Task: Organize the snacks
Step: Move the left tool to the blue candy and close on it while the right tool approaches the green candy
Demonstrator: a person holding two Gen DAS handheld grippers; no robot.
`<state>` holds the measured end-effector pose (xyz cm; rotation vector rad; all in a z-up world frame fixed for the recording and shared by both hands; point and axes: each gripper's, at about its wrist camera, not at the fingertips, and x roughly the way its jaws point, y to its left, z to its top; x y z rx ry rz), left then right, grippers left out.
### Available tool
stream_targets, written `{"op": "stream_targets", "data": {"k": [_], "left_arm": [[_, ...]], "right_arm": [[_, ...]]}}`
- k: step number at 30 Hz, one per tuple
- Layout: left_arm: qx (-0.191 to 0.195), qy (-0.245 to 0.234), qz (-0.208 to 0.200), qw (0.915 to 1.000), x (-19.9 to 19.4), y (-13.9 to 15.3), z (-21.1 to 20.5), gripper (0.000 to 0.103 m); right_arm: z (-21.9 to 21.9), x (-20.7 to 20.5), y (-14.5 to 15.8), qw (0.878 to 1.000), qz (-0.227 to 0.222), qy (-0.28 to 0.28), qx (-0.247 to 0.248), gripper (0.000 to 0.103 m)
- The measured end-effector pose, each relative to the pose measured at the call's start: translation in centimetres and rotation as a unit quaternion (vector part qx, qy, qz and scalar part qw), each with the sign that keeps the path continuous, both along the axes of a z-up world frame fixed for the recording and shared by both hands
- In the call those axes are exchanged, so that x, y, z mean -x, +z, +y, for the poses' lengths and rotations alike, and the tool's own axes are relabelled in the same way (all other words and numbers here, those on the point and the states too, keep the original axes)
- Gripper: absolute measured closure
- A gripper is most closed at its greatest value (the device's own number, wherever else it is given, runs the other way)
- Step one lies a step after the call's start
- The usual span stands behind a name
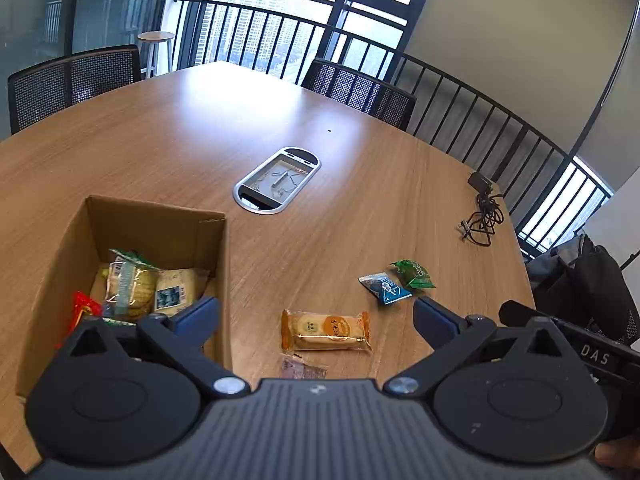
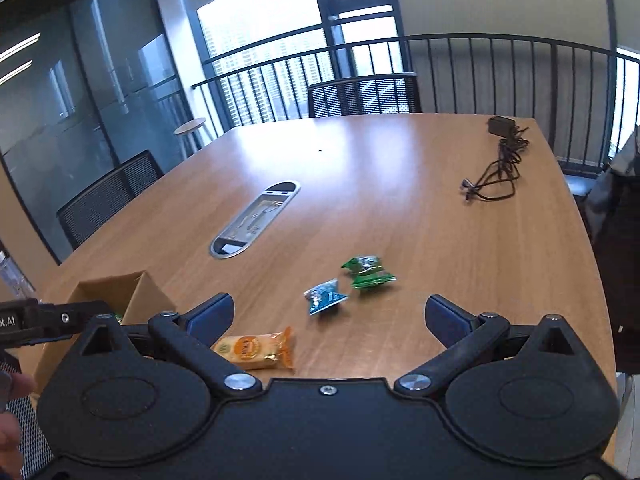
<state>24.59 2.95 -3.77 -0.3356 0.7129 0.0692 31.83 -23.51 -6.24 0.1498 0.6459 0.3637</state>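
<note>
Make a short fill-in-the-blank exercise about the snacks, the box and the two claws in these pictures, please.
1. Both the left claw and the right claw are ____.
2. The cardboard box already holds several ____.
3. Beside the blue packet lies a ____ packet.
4. The orange biscuit pack lies on the ____, outside the box.

Missing words: open; snacks; green; table

Daylight from tall windows glares on the wooden counter. A black railing stands behind mesh chairs; a round stool sits beside a dark glass partition.
</note>
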Motion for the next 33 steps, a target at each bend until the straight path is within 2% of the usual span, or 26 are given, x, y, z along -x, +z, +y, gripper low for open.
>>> {"op": "stream_targets", "data": {"k": [6,10,15,18,21,24,27,31,33], "left_arm": [[0.008,-0.018,-0.005,0.9998,-2.5,-0.9,-1.6,0.003],[0.022,-0.030,0.004,0.9993,-5.0,-2.0,-2.8,0.007],[0.042,-0.026,0.024,0.9985,-8.3,-4.1,-3.5,0.021],[0.061,-0.021,0.040,0.9971,-10.5,-5.7,-3.8,0.031],[0.077,-0.020,0.059,0.9951,-12.7,-7.1,-4.3,0.037],[0.082,-0.021,0.070,0.9939,-14.5,-7.9,-4.7,0.040],[0.070,-0.026,0.088,0.9933,-16.2,-8.9,-5.2,0.042],[0.096,-0.018,0.111,0.9890,-17.7,-10.6,-5.3,0.042],[0.091,-0.016,0.115,0.9890,-18.2,-11.3,-5.6,0.042]], "right_arm": [[-1.7,-0.8,-1.8,1.000,0.008,-0.023,-0.018,0.002],[-2.6,-1.4,-3.4,0.999,0.014,-0.028,-0.040,0.007],[-2.9,-2.1,-5.1,0.999,0.005,-0.018,-0.043,0.010],[-2.9,-2.9,-5.8,0.999,-0.001,-0.010,-0.042,0.016],[-3.0,-3.5,-6.4,0.999,-0.010,-0.012,-0.040,0.016],[-3.5,-3.3,-6.7,0.998,-0.020,-0.021,-0.050,0.016],[-3.7,-2.9,-6.7,0.999,-0.021,-0.018,-0.043,0.015],[-3.5,-3.0,-6.8,0.999,-0.020,-0.003,-0.025,0.015],[-3.2,-3.3,-7.0,1.000,-0.019,0.001,-0.018,0.016]]}}
